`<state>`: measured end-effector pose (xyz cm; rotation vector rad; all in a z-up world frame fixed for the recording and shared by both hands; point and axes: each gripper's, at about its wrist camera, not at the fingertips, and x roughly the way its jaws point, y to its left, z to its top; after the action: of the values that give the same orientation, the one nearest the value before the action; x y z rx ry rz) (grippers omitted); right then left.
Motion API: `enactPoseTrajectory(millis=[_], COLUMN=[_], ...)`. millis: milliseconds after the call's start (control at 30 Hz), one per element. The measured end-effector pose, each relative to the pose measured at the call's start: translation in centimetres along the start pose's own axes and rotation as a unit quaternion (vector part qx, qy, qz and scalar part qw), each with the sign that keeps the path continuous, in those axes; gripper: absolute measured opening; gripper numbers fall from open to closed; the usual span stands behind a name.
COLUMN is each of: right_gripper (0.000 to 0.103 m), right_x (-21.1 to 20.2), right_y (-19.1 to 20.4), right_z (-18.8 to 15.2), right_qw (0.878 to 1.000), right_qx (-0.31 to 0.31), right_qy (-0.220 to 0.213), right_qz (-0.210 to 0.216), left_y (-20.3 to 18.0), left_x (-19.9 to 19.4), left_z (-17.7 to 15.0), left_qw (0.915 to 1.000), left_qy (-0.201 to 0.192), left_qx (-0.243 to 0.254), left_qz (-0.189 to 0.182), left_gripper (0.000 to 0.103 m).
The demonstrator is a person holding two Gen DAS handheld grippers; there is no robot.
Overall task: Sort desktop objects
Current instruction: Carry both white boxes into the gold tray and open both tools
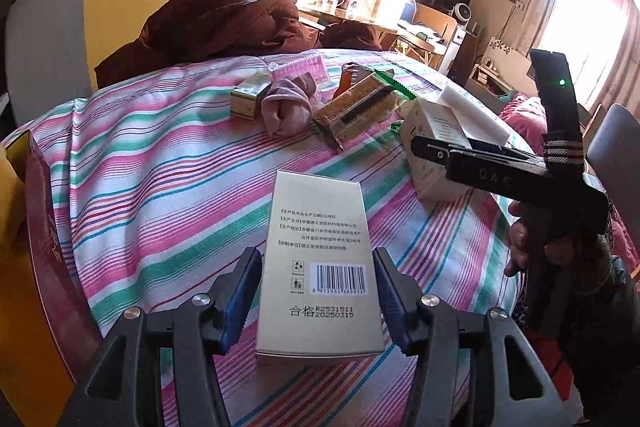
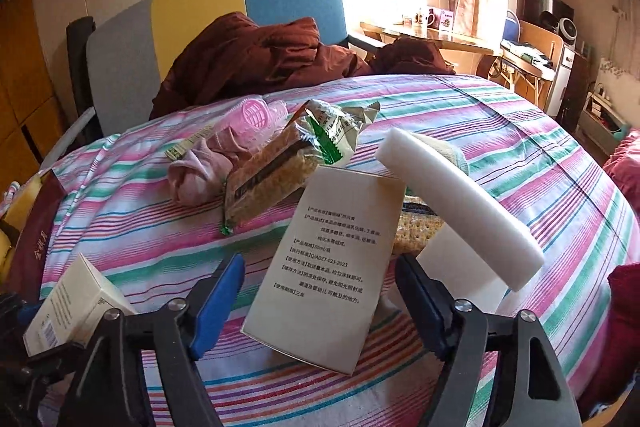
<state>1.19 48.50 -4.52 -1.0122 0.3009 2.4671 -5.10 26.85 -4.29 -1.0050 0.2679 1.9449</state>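
The left tool (image 1: 316,253) appears clenched on the barcode box (image 1: 320,307), its blue pads (image 1: 240,291) pressed to the two long sides, over the near edge of the surface (image 1: 168,187) and seemingly lifted a little off the striped cloth. The right tool (image 2: 320,259) is released: its jaws stand wide on either side of the white box (image 2: 320,307) with clear gaps. That box lies tilted toward the right edge, its far end propped beside the white foam bar (image 2: 460,199). The main risk sits there: closing on a tilted box could pinch one corner, so it twists out or slides, and it may nudge the foam bar, which looks loosely balanced. The left grip holds only the near end of a smooth carton, so a quick swing might let it pivot or slip. The two tools are also close together and could clash. Further in, the pink sock (image 1: 286,103), cracker pack (image 1: 356,107) and green packet (image 2: 332,131) lie in an overlapping heap, so pulling one may drag the others. On the barcode box I can read 合格, R2531511, 20250315 and the barcode number 6 972051 380971. The white box shows 50ml, Q/ADZT-023-2023 and 三年. The red box (image 1: 44,227) at the left edge carries gold characters I cannot make out.
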Motion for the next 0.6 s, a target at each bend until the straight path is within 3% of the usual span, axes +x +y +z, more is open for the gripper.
enactPoseTrajectory(millis=[100, 167, 367, 600], right_gripper=[0.064, 0.05, 0.05, 0.05], right_x=[-0.2, -0.5, -1.7, -4.7], right_y=[0.0, 0.1, 0.4, 2.5], right_z=[-0.5, -0.6, -1.3, -1.2], right_qw=[1.0, 1.0, 0.999, 0.994], right_qx=[-0.009, -0.015, -0.028, -0.048], right_qy=[0.0, -0.001, 0.001, -0.02], right_qz=[0.0, 0.005, 0.04, 0.094], left_y=[-0.2, -0.4, -0.8, -0.1], left_x=[0.5, 0.5, -0.1, -4.2], left_z=[0.0, -0.1, -0.5, -0.9], left_qw=[1.0, 1.0, 0.9998, 0.9975], left_qy=[-0.002, -0.006, -0.017, -0.058], left_qx=[0.004, 0.005, -0.003, -0.037], left_qz=[0.005, 0.003, -0.005, -0.017], left_gripper=[0.055, 0.055, 0.054, 0.054])
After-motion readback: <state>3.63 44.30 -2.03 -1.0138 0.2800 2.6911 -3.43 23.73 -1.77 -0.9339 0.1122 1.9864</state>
